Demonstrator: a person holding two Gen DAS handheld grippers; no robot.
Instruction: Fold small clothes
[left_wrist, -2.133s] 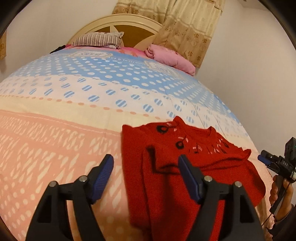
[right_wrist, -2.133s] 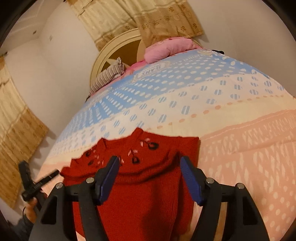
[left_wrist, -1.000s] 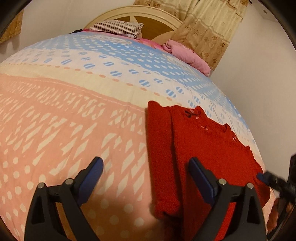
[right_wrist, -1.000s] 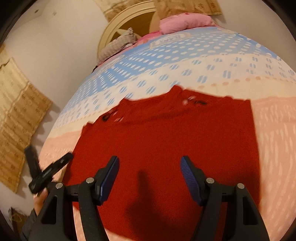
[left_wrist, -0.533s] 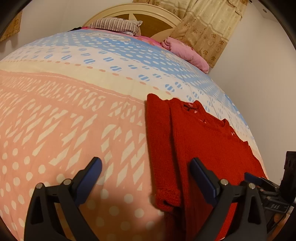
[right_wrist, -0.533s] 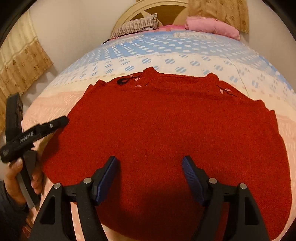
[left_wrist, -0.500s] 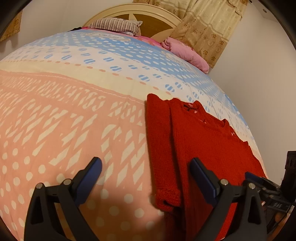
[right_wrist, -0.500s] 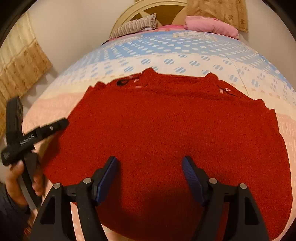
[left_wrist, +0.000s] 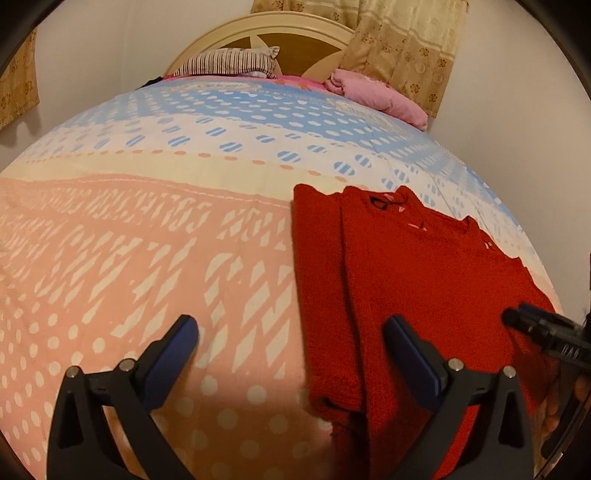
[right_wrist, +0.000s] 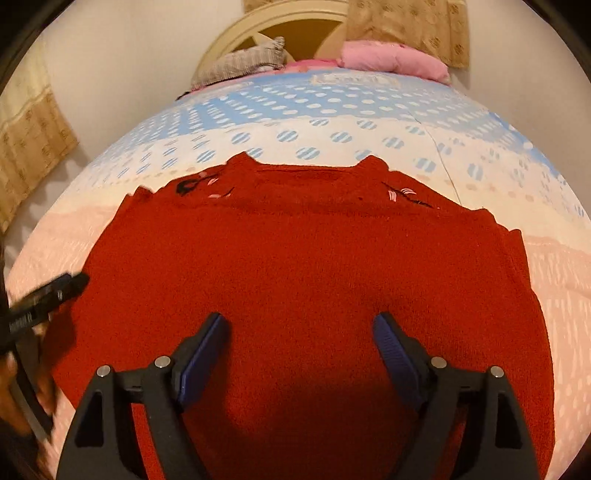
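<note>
Home bedroom — bed (left_wrist: 147, 258), headboard (left_wrist: 295, 40), pillows (left_wrist: 229, 66), curtains (left_wrist: 406, 48).

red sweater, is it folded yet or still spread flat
Partly folded: the red sweater lies flat on the bedspread with one sleeve turned in along its side.

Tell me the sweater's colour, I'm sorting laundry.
The sweater is red, with small black and pink motifs near the neckline; clearest in the right wrist view.

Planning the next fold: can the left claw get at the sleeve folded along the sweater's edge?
Probably yes. The left claw is open, the folded sleeve lies just ahead with nothing over it.
</note>
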